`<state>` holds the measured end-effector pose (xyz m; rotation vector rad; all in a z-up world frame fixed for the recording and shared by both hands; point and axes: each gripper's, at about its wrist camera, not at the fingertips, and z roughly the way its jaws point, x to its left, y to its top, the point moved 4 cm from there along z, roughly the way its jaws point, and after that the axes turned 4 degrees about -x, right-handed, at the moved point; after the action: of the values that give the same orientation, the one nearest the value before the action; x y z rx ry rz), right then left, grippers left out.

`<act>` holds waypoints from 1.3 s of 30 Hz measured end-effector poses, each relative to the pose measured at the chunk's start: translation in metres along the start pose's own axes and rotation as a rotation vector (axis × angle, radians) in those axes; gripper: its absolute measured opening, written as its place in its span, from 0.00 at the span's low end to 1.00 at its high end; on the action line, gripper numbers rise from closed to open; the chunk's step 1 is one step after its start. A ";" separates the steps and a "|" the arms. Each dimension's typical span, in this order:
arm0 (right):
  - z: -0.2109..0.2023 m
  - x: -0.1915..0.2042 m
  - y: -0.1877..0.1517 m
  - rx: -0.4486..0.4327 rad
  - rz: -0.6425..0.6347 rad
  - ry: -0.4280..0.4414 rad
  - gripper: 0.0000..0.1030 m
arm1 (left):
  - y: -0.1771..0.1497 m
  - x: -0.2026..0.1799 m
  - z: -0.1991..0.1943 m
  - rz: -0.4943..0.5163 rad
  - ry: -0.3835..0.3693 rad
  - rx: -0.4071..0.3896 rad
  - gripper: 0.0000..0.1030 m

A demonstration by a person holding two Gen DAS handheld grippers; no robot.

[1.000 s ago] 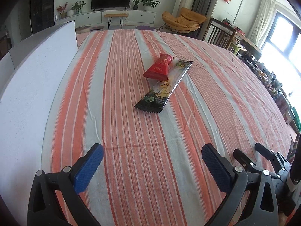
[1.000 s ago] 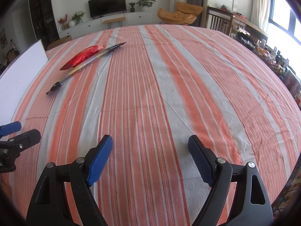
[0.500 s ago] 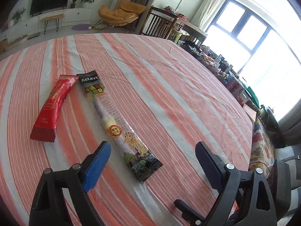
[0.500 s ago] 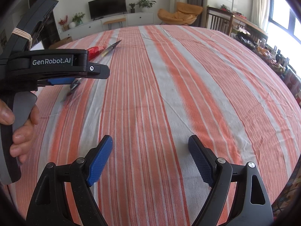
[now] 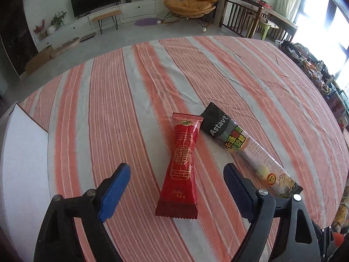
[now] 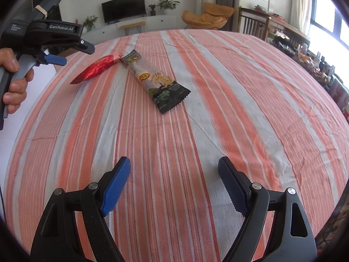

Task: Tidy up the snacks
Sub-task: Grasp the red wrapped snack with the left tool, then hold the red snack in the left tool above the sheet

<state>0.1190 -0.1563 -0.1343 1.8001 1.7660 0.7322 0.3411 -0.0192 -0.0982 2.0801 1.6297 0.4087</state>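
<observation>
Two snack packs lie mid-frame on the striped tablecloth (image 5: 122, 113): one red packet (image 5: 182, 168), one dark candy stick (image 5: 246, 152); left gripper (image 5: 176, 187) has just been narrowing, its jaws apart astride the red packet, right gripper (image 6: 174, 185) gapes empty

short snack packet (image 5: 182, 168) on tablecloth (image 5: 109, 113), long snack packet (image 5: 248, 152) just right

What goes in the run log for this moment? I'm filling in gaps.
left gripper: open, jaws just closing, astride red snack packet | right gripper: open, empty | dark snack packet: on striped tablecloth

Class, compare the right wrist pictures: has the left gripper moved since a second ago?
Yes. The left gripper has travelled up the frame's left edge, from low over the striped tablecloth to beside the red snack packet, its jaws closing slightly.
</observation>
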 end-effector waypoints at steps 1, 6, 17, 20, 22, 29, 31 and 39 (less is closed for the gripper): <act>0.000 0.000 0.000 0.000 0.000 0.000 0.83 | 0.003 -0.002 0.008 -0.002 0.003 0.013 0.80; 0.000 0.000 0.000 0.000 0.001 0.000 0.83 | 0.000 -0.002 0.045 -0.082 -0.002 0.092 0.43; 0.004 0.001 0.001 0.002 -0.004 0.000 0.83 | -0.068 -0.002 -0.036 -0.110 0.079 -0.051 0.16; 0.004 0.001 0.001 0.002 -0.004 -0.001 0.83 | -0.109 -0.009 -0.064 -0.073 0.085 -0.084 0.16; 0.005 0.001 0.001 0.002 -0.005 -0.002 0.83 | -0.130 -0.012 -0.073 -0.085 0.069 -0.091 0.16; 0.005 0.003 0.001 0.004 -0.013 -0.008 0.83 | -0.163 -0.017 -0.053 -0.091 0.092 -0.122 0.65; 0.005 0.003 0.001 0.004 -0.013 -0.008 0.83 | -0.164 -0.015 -0.051 -0.079 0.144 -0.151 0.77; 0.005 0.003 0.001 0.004 -0.013 -0.009 0.83 | -0.164 0.000 -0.043 -0.147 0.158 -0.141 1.00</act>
<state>0.1232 -0.1529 -0.1378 1.7906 1.7731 0.7153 0.1836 0.0194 -0.1487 1.8519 1.7756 0.6324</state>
